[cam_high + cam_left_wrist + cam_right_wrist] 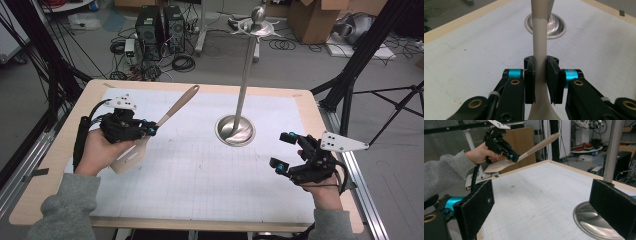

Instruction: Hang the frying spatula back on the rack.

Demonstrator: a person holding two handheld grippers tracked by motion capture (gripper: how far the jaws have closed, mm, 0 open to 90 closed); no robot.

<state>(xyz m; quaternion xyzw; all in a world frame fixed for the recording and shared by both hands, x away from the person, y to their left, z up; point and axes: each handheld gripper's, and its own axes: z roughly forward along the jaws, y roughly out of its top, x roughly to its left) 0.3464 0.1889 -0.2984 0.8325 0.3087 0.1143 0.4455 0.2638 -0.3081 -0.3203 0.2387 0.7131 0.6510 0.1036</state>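
A beige spatula (pixel 172 107) with a wooden handle is held off the table, handle pointing up and to the far right, blade (pixel 131 155) hanging by the person's left hand. My left gripper (pixel 154 129) is shut on the spatula's neck; in the left gripper view the pads (pixel 552 75) press both sides of the spatula (pixel 539 37). My right gripper (pixel 284 151) rests low at the right of the mat, jaws wide open with nothing between them. The right gripper view shows its own pads (pixel 477 205) far apart, with the left gripper (pixel 511 155) and the spatula (pixel 541 145) raised beyond.
A metal stand has a round base (pixel 235 131) mid-table, a tall pole (pixel 246 75) and a hook ring on top (pixel 257 22). A white gridded mat (pixel 200 170) covers the wooden table (pixel 320 125). Computers, cables and boxes lie on the floor behind.
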